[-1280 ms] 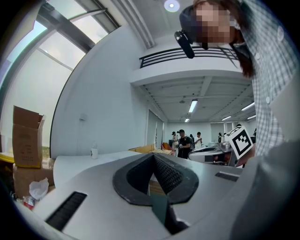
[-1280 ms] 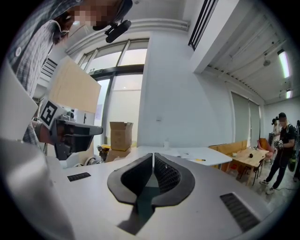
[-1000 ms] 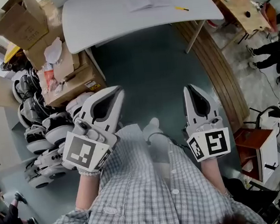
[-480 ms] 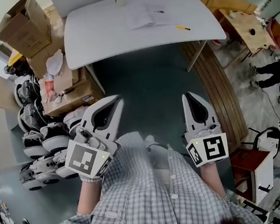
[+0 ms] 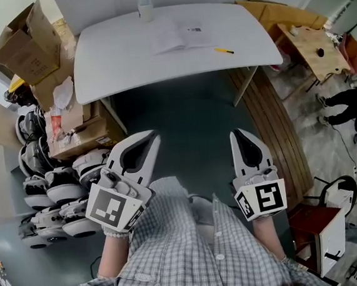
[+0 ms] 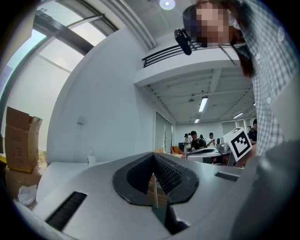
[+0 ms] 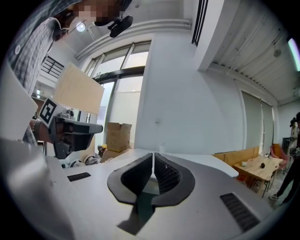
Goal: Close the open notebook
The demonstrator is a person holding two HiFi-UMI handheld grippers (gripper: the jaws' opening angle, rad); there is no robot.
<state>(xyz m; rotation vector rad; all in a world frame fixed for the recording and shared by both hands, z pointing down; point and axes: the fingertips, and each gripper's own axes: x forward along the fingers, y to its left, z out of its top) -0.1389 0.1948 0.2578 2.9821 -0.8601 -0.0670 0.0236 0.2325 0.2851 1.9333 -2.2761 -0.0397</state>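
Nearer now to the worktop than a second ago, with left gripper and right gripper both pressed shut on nothing, carried level and side by side for the approach. Well ahead of both: the open notebook, flat, untouched, not yet within reach.

Nothing legible out there! The markers on the left gripper and right gripper showed only black-and-white square patterns (the right one looked a bit like a 5). Print on the notebook and on the boxes was too small to read.
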